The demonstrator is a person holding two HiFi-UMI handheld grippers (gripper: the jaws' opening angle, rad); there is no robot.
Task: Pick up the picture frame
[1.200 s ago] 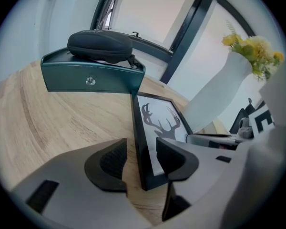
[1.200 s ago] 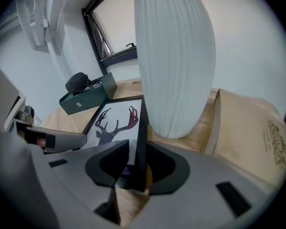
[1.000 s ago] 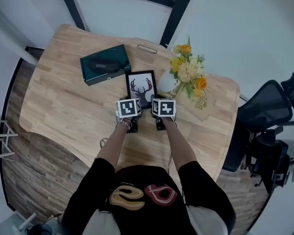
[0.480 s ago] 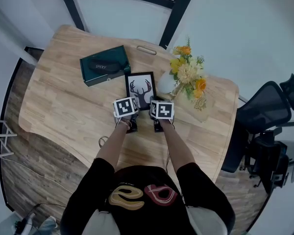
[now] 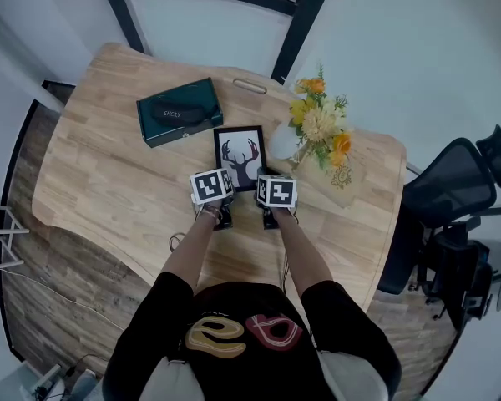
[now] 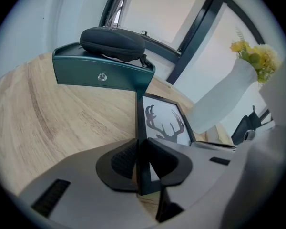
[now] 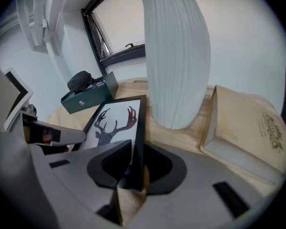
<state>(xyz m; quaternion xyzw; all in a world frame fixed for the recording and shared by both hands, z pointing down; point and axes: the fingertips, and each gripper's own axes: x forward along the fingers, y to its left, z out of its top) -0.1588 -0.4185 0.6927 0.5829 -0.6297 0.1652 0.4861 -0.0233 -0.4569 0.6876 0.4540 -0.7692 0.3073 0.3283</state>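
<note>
The black picture frame [image 5: 240,155] with a deer-antler print lies flat on the wooden table [image 5: 108,174]. My left gripper [image 5: 217,189] is at its near left corner. In the left gripper view the frame's left bar [image 6: 141,128] stands between the pads, which have just been closing and now press on it; the left gripper [image 6: 142,163] is shut on it. My right gripper [image 5: 267,189] is at the near right corner. Its jaws have also just been closing around the frame's right bar [image 7: 139,128]. A thin gap still shows at one pad, so the right gripper [image 7: 137,163] is open.
A green box [image 5: 179,111] with a black case on top sits just behind the frame at the left. A white vase [image 5: 284,138] of yellow flowers stands close by the frame's right side, with a beige book [image 7: 248,128] beside it. An office chair [image 5: 451,190] stands off the table's right end.
Both grippers have edged slightly left and closer onto the frame's near corners. The frame itself has not moved.
</note>
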